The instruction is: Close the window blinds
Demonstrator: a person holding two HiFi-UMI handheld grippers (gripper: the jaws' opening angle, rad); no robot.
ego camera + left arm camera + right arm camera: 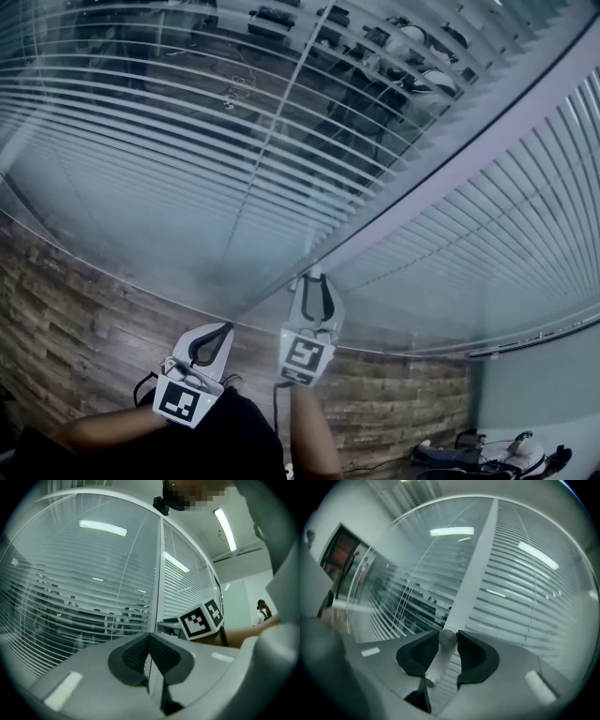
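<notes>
The right hand-held gripper (448, 635) is clamping the blind wand (435, 664); the left hand-held gripper (149, 635) is hanging closed, empty.

An office, by its glass partitions (122, 234), slatted blinds (525, 225) and ceiling strip lights (102, 527)

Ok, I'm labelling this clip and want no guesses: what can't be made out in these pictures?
- Head view: the right hand-held gripper covers the knob it grips; only the right gripper view shows it.
- Head view: the room behind the left blind is broken up by slats and glass reflections.
- Head view: the objects on the floor are too small and cut by the bottom edge.
</notes>
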